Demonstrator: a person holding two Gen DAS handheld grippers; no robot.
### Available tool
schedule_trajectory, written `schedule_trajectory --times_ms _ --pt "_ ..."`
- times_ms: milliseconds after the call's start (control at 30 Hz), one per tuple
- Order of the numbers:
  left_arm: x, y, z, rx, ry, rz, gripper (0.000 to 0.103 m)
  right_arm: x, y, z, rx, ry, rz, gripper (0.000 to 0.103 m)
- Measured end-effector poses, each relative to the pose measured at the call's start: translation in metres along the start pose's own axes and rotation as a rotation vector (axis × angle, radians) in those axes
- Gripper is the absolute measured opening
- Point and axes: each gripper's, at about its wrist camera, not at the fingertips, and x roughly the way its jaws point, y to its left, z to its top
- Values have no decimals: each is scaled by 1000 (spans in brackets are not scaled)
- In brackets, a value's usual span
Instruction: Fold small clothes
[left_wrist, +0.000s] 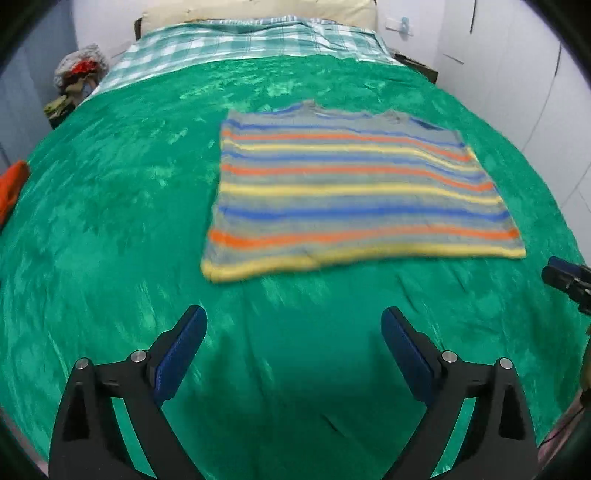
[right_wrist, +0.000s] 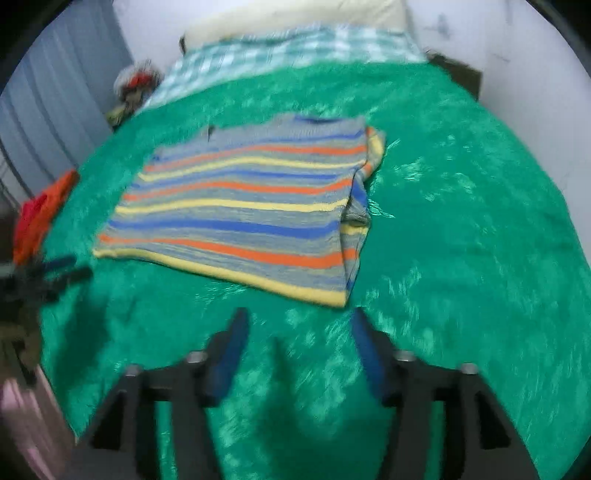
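Observation:
A small striped top (left_wrist: 351, 188) in grey, blue, orange and yellow lies flat on the green blanket (left_wrist: 110, 229), folded into a rough rectangle. In the right wrist view the striped top (right_wrist: 240, 214) shows its right side tucked over along the edge. My left gripper (left_wrist: 293, 321) hovers over bare blanket just short of the top's yellow hem, jaws wide open and empty. My right gripper (right_wrist: 299, 325) hangs near the top's front right corner, open with nothing between its blue pads. The right gripper's tip (left_wrist: 569, 280) shows at the right edge of the left wrist view.
An orange-red garment (left_wrist: 13, 188) lies at the blanket's left edge. A pile of clothes (left_wrist: 79, 74) sits beside the bed at the far left. A checked sheet (left_wrist: 251, 40) and a pillow (left_wrist: 258, 11) lie at the head of the bed. White walls stand to the right.

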Motion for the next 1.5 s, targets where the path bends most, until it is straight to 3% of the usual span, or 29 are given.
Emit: schedule_trajectory --times_ms 233,333,400,700,1500 --pt "30 -22 -43 -6 42 48 100 -3 14 -63 89 0 -40 64" --pt "37 -26 -55 13 5 67 102 6 23 -74 71 -11 -71 78" --pt "39 -26 -56 12 8 63 102 12 34 -81 -16 8 -99 89" --pt "40 -29 -65 33 11 81 102 29 48 -90 -77 12 -170 102" --pt "42 -36 -67 58 13 100 102 37 58 -91 -102 27 -230 103"
